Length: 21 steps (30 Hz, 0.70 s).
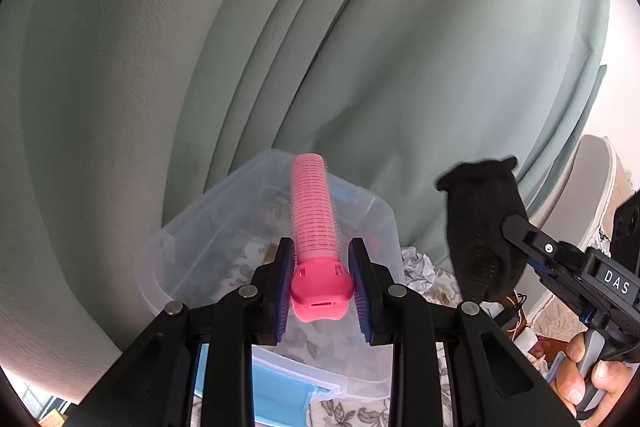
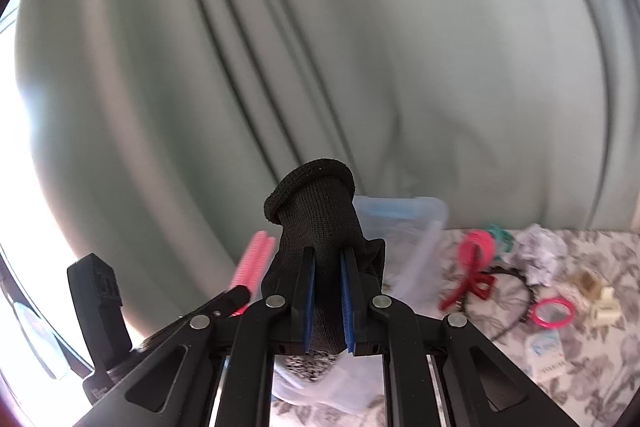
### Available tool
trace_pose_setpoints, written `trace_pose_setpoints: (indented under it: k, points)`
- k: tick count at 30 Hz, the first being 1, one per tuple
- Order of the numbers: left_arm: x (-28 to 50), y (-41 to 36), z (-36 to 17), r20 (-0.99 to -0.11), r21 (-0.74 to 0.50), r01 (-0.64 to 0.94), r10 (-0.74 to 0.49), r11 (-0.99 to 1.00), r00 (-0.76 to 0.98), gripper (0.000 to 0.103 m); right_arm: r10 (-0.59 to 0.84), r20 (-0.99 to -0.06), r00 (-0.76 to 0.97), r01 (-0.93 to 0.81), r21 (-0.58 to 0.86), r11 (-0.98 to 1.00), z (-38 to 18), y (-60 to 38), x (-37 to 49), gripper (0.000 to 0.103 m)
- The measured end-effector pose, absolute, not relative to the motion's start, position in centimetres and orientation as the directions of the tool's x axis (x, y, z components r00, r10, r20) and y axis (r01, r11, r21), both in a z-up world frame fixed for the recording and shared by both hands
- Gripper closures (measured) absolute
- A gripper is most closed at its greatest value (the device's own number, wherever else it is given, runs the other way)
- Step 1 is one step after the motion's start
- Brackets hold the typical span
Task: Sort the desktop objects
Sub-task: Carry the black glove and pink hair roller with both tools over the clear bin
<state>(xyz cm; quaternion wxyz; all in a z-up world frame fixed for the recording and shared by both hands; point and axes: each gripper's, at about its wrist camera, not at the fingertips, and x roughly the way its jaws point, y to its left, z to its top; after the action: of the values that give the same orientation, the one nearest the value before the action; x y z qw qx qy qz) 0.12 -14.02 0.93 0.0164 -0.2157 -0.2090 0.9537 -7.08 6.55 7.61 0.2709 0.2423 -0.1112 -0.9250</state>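
In the left wrist view, your left gripper (image 1: 322, 285) pinched the pink bristly plastic hair roller (image 1: 314, 211) by its stiff cap at lower centre, above the clear plastic storage bin (image 1: 192, 247); light, likely slippery there.

In the right wrist view, your right gripper (image 2: 327, 301) clamped the soft black knitted glove (image 2: 320, 219) mid-body at centre, its limp cuff upward.

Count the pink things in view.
3. A pink roller in the left gripper; a pink ring and a pink hair clip on the table. More may be hidden.
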Motion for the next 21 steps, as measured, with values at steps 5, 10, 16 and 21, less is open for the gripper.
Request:
trace_pose_setpoints:
  k: [5,10,16,21]
  points:
    - [0.5,-14.6,1.0,-0.417,-0.386,0.086,0.090,-0.919,-0.904,0.075,-0.586,-0.410,-0.698,0.495,0.315,-0.810,7.5,3.5,-7.4,0.090]
    - [0.3,-14.6,0.7,-0.436,-0.373,0.097,0.082,-0.923,-0.896,0.074,-0.568,-0.464,-0.680,0.482,0.301,-0.823,6.4,2.0,-7.8,0.090]
    - [0.1,-14.6,0.5,-0.451,-0.363,0.098,0.083,-0.927,-0.888,0.074,-0.560,-0.497,-0.663,0.484,0.286,-0.827,6.4,2.4,-7.1,0.090]
    - [-0.1,-14.5,0.2,-0.464,-0.354,0.099,0.083,-0.930,-0.882,0.074,-0.553,-0.523,-0.648,0.480,0.284,-0.830,4.7,2.3,-8.4,0.090]
